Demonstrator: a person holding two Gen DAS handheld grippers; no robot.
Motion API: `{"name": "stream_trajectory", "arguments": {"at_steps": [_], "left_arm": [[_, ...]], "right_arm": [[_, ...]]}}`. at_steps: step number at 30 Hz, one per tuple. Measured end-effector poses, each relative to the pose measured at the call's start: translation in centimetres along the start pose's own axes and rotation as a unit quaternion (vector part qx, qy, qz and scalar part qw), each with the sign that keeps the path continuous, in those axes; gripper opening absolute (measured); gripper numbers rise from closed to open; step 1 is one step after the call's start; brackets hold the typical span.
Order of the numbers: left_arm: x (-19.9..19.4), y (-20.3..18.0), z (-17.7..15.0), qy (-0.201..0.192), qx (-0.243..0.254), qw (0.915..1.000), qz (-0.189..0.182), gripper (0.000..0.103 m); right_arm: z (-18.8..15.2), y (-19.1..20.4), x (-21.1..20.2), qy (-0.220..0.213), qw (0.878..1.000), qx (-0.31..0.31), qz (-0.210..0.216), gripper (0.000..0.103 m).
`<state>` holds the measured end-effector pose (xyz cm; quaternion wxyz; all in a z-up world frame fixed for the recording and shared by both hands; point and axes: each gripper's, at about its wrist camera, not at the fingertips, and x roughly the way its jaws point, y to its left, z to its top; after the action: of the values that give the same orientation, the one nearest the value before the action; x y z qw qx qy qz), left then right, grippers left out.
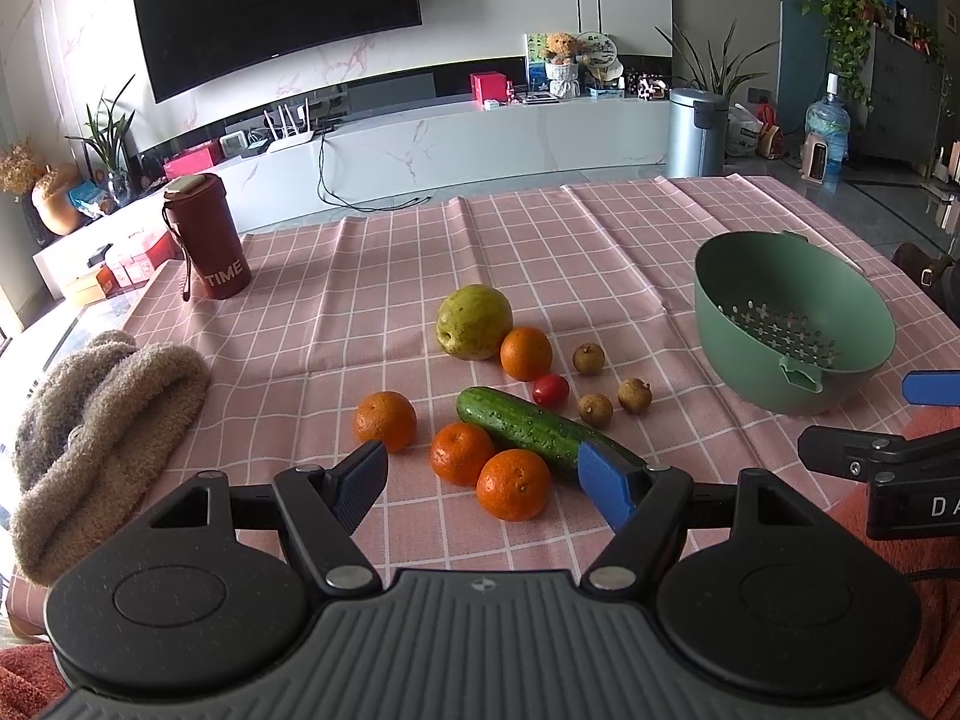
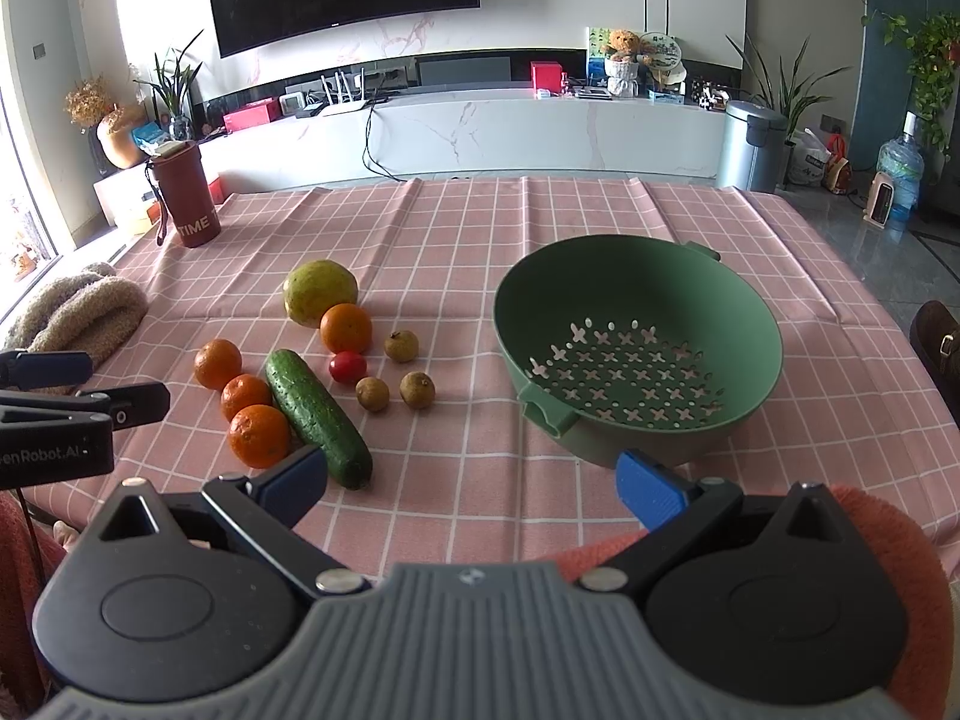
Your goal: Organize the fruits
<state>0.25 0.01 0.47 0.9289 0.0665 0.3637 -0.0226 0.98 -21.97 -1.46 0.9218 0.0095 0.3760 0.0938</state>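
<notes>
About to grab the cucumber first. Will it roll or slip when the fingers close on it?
The cucumber lies flat on the cloth, so a sideways nudge would probably roll it toward the oranges beside it. Its bumpy skin looks grippable. It appears stiff, so it should lift without sagging.

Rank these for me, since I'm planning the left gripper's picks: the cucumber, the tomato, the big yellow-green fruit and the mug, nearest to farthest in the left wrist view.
1. Cucumber: its near end is by the left gripper's right finger.
2. Tomato: just beyond the cucumber.
3. Yellow-green fruit: mid-table, behind the oranges.
4. Mug: far left.
</notes>
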Motion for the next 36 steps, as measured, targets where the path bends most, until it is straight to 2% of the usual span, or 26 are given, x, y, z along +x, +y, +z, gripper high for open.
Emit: {"name": "stream_trajectory", "arguments": {"at_steps": [16, 28, 32, 34, 36], "left_arm": [[-0.2, 0.0, 0.2, 0.0, 0.0, 1.0, -0.001, 0.085], [1.4, 0.6, 0.8, 0.01, -0.002, 0.9998, -0.014, 0.085], [2.3, 1.8, 1.0, 0.021, -0.015, 0.9994, -0.022, 0.084], [3.2, 2.8, 1.3, 0.035, -0.028, 0.9985, -0.032, 0.077], [4.0, 3.9, 1.7, 0.045, -0.048, 0.997, -0.041, 0.075]], "right_arm": [[0.1, 0.1, 0.2, 0.008, 1.0, -0.002, -0.005, 0.098], [0.6, 0.3, 0.8, 0.022, 1.0, -0.001, -0.012, 0.099], [1.0, 0.5, 1.2, 0.015, 1.0, 0.001, 0.001, 0.098], [1.4, 0.7, 1.6, 0.009, 1.0, 0.004, 0.018, 0.098], [1.9, 1.1, 2.3, 0.006, 0.999, 0.009, 0.033, 0.098]]}}
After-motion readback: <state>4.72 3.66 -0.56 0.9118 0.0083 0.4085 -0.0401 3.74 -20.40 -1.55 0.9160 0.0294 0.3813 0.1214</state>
